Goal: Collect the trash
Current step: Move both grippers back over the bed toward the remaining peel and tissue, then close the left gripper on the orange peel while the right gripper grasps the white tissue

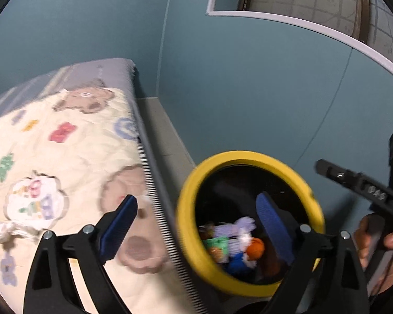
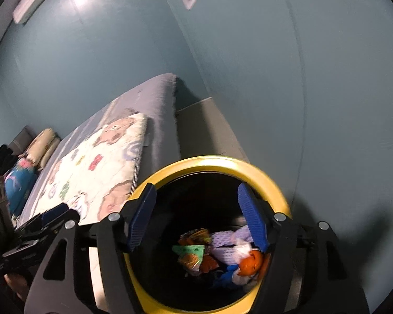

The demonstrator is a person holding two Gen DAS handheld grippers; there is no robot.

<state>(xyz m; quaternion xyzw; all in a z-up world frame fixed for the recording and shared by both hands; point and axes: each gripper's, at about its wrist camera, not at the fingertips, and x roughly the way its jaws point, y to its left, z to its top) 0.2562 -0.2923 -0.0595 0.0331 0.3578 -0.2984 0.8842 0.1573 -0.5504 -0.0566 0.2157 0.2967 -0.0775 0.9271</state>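
Two blue pads of the left gripper (image 1: 196,225) stand wide apart, empty, the yellow-rimmed bin (image 1: 194,238) at lower right (wrappers inside). In the right wrist view, the right gripper (image 2: 199,217) gapes empty over that bin's mouth, lower centre.

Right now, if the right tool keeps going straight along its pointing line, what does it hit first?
Most likely the trash pile at the bottom of the yellow-rimmed bin. The right tool is open and empty, aimed into the bin mouth, with nothing between. Depth is unclear; its left finger sits close to the rim.
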